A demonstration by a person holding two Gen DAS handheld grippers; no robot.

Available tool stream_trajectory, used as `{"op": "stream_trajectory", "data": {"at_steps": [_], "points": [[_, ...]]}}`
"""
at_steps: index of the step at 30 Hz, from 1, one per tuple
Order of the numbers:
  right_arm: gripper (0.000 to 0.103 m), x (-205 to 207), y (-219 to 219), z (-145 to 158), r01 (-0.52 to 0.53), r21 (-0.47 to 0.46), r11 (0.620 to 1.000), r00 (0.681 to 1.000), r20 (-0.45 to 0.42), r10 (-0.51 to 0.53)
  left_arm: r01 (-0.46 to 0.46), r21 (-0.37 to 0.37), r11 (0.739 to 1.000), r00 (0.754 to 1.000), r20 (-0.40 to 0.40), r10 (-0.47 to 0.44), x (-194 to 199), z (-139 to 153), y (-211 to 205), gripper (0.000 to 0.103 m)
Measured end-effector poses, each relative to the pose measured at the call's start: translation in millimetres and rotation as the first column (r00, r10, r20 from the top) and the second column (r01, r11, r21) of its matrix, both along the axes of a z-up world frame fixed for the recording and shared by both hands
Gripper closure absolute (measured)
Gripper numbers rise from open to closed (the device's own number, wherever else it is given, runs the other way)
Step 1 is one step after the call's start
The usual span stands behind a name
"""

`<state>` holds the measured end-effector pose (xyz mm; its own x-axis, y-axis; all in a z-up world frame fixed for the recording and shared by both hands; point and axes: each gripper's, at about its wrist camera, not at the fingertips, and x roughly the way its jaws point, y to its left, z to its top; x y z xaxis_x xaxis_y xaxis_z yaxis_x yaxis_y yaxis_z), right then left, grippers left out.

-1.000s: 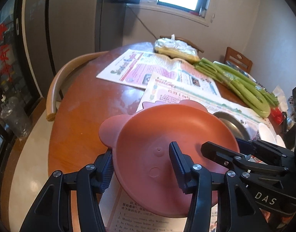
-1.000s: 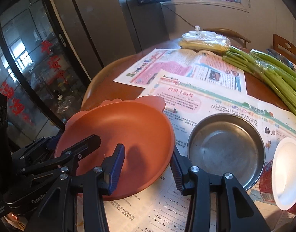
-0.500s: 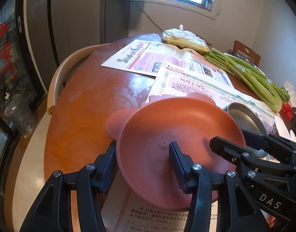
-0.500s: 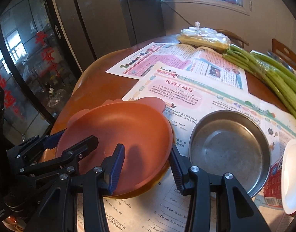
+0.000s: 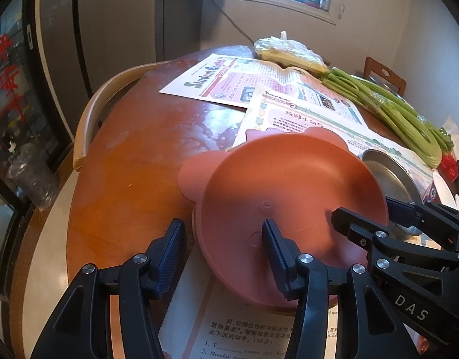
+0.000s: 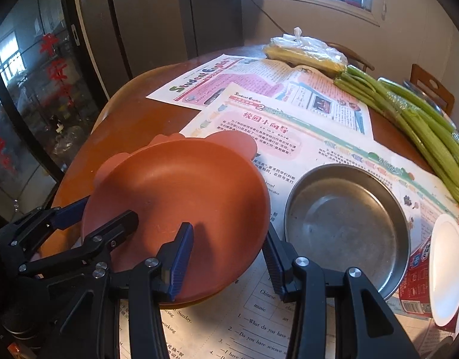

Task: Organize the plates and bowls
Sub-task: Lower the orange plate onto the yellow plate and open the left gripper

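The orange plate (image 6: 181, 206) with round ears sits low over the newspaper (image 6: 289, 149) on the round wooden table (image 5: 124, 164). A second rim peeks out under its near edge, so it looks like it sits on top of another plate just like it — I cannot be sure.

Both grippers hold this plate. The right gripper (image 6: 226, 257) pinches the plate's near right edge, one finger inside the dish and one outside the rim, squeezed tight on it. The left gripper (image 5: 223, 257) straddles the near left edge the same way; its inner pad looks pressed on the dish, but whether the outer pad touches the rim is hard to tell.

Just past the right gripper's outer finger lies a steel bowl (image 6: 346, 224), very close to the plate. Farther to the right of it is a white plate (image 6: 446, 269) at the edge of view. Beyond the plate, far ahead of both grippers, lie green stalks (image 6: 424, 131) and a plastic bag of yellow food (image 6: 307, 52).

The step in hand looks like setting the orange plate down — the stacking part of the tidy-up. Next, I think both grippers need to let go gently and back out without dragging the plate. The steel bowl is the nearest thing to pick up after that.
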<state>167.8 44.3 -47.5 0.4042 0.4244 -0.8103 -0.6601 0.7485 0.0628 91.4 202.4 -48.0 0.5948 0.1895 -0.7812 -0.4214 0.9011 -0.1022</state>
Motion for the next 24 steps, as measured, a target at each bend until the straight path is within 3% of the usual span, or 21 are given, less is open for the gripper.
{"op": "stream_trajectory", "data": {"at_steps": [24], "points": [[0.056, -13.6, -12.5, 21.8, 0.004, 0.064, 0.998, 0.999, 0.049, -0.007, -0.016, -0.001, 1.000, 1.000, 0.021, 0.016, -24.0, 21.9, -4.2, 0.047]]}}
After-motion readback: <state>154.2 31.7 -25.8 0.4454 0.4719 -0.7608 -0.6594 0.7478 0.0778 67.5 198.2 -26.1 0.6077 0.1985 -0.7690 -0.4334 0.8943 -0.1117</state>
